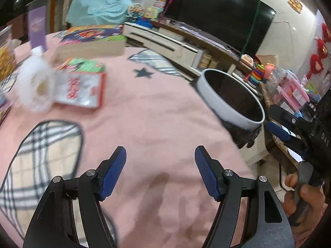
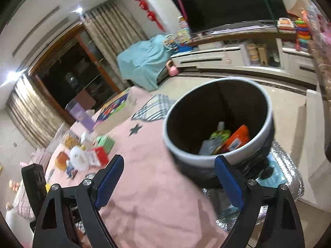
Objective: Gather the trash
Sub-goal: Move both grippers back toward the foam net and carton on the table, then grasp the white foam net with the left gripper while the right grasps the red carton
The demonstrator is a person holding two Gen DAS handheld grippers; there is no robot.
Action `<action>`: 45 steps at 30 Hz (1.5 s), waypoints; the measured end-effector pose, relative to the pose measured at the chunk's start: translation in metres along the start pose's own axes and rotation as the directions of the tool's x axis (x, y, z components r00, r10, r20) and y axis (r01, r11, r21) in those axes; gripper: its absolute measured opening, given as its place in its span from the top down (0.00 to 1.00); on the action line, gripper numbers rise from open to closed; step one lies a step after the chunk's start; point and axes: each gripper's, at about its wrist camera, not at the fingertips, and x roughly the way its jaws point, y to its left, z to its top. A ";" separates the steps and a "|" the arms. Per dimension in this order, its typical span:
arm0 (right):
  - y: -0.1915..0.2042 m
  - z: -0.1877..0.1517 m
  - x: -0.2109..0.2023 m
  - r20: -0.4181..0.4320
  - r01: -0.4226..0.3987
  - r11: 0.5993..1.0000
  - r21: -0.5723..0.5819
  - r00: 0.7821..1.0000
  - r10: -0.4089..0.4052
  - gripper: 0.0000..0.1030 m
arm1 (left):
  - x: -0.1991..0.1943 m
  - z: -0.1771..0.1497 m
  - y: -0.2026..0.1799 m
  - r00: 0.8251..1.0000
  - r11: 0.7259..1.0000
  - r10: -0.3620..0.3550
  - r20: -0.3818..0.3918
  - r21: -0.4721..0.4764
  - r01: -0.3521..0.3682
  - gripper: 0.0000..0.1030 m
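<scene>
The trash bin (image 2: 219, 124) stands at the pink cloth's (image 2: 149, 186) edge, at one o'clock from the right gripper (image 2: 168, 183), with wrappers (image 2: 225, 140) inside. Both grippers' fingers are apart, holding nothing (left gripper (image 1: 160, 172) over bare cloth). A red and white box (image 1: 82, 91) sits at ten o'clock, its writing too blurry to read.

The right gripper (image 2: 168, 166) hangs with jaws spread and nothing between them over a pink cloth-covered table (image 2: 149, 186). Just beyond stands a round white-rimmed black trash bin (image 2: 266, 124) holding an orange wrapper (image 2: 238, 137) and a green pouch (image 2: 222, 134).
</scene>
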 end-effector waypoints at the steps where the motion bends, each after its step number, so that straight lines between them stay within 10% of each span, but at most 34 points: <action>1: 0.005 -0.003 0.002 -0.008 -0.002 1.000 -0.011 1.000 0.002 0.12 | -0.003 -0.003 0.007 1.000 1.000 0.004 -0.004 -0.017 -0.004 0.32; 25: 0.089 -0.053 0.064 -0.197 -0.133 0.981 -0.140 0.975 0.104 0.12 | -0.059 -0.046 0.130 0.982 0.955 0.186 0.018 -0.240 -0.176 0.31; 45: 0.127 -0.053 0.112 -0.242 -0.213 0.958 -0.195 0.956 0.163 0.12 | -0.061 -0.033 0.155 0.978 0.944 0.206 0.030 -0.269 -0.191 0.31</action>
